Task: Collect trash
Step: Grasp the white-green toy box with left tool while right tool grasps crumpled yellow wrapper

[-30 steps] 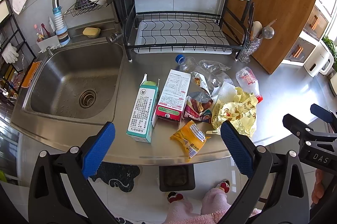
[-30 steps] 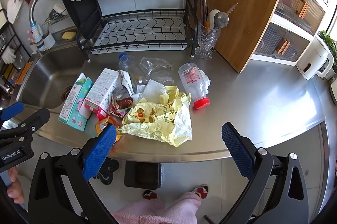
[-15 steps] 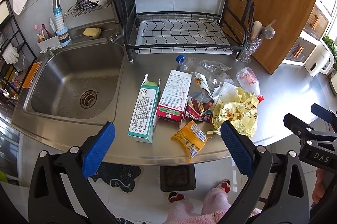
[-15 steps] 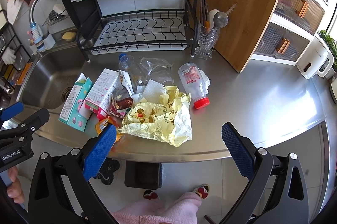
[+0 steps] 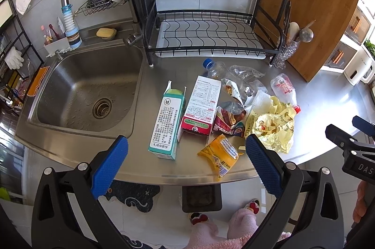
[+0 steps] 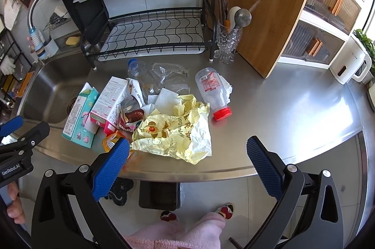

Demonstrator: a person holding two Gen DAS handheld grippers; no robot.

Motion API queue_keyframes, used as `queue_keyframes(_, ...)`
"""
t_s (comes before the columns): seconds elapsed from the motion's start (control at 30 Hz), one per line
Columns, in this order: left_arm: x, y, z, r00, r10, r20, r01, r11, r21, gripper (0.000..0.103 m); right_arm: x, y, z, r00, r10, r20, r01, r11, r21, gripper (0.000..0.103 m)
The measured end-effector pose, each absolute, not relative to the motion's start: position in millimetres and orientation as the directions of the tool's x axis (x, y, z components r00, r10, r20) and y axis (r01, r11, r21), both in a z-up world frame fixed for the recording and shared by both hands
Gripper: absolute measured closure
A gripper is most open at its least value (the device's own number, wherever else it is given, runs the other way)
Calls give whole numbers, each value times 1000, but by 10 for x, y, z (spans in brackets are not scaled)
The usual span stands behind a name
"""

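Trash lies in a heap on the steel counter (image 5: pixel 323 94): a teal carton (image 5: pixel 166 127), a pink-ended white carton (image 5: pixel 203 106), an orange snack bag (image 5: pixel 221 153), a crumpled yellow wrapper (image 6: pixel 178 131), a clear bottle with a red cap (image 6: pixel 212 92), a blue-capped crushed bottle (image 5: pixel 214 67) and a chocolate wrapper (image 5: pixel 228 119). My left gripper (image 5: pixel 185 164) hovers open in front of the counter edge, below the cartons. My right gripper (image 6: pixel 187 164) hangs open before the edge, below the yellow wrapper. Both hold nothing.
A sink (image 5: pixel 86 94) with a tap lies left of the heap. A black dish rack (image 5: pixel 206 38) and a glass utensil holder (image 6: pixel 228 42) stand behind it, beside a wooden board (image 6: pixel 260 3). A dark bin (image 6: pixel 159 195) sits on the floor under the edge, near slippered feet.
Both views have barely shifted; the grippers stay open and the trash has not moved.
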State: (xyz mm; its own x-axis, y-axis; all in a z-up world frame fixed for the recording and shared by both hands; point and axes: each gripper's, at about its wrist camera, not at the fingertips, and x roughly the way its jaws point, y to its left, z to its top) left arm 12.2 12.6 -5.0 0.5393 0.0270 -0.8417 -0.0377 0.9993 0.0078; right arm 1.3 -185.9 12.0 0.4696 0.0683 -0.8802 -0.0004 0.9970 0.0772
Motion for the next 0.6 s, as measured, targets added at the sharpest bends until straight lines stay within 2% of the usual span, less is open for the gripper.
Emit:
queue_keyframes(0.2,208,226,-78,537,27,-843,-41,999,5,8,70,-1928,73,469,82,-879,8,995,97,3)
queue_keyframes(0.37,335,332,-118,552,-69,-831,2,997,-81,8,168,-2005,-1,478,107,-872,0,993,122,3)
queue_keyframes(0.6,669,478,-470,494,45,-868,-6,999,49,8,381,-2228,-250,453,105,-885,41,989,139,3)
